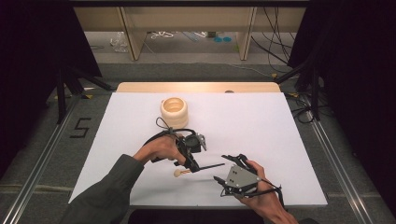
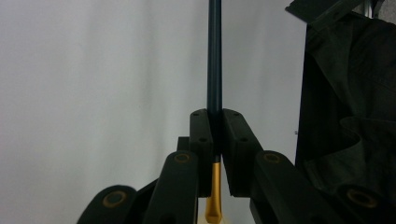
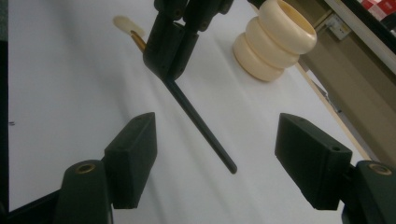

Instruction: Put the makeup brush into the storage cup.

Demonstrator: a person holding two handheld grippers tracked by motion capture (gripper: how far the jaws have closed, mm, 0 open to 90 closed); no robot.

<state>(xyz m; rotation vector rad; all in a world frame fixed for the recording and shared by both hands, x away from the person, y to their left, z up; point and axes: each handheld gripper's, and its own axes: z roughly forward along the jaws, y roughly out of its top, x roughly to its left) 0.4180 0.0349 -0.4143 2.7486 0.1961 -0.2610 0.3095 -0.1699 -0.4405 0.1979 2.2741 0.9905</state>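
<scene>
- The left claw (image 1: 192,165) is clamped tight on a spoon (image 3: 201,123); in the left gripper view its two jaws press flat against the dark handle from either side.
- The spoon has a cream bowl (image 1: 178,173), a short gold neck (image 2: 214,193) and a long dark handle (image 2: 215,56). The bowl and neck sit behind the left claw's jaws, on the hand's side; the handle sticks out well past the jaw tips.
- In the high view the spoon's bowl end lies low by the white table (image 1: 261,121), while the free end of the handle points across toward the right claw (image 1: 223,170).
- The right claw is apart: in the right gripper view its jaws stand wide to either side, nothing between the pads, and the tip of the handle ends just ahead of them, about midway across the gap.
- A cream ribbed holder (image 1: 174,112), open at the top, stands well beyond the left claw, farther up the table.
- Done so far, as I read it: the spoon is picked up and firmly held by the left claw.
- Left to do, judged from this: the right claw has not yet taken the handle. The likely aim is to pass the spoon over and stand it in the holder, and that has not begun.
</scene>
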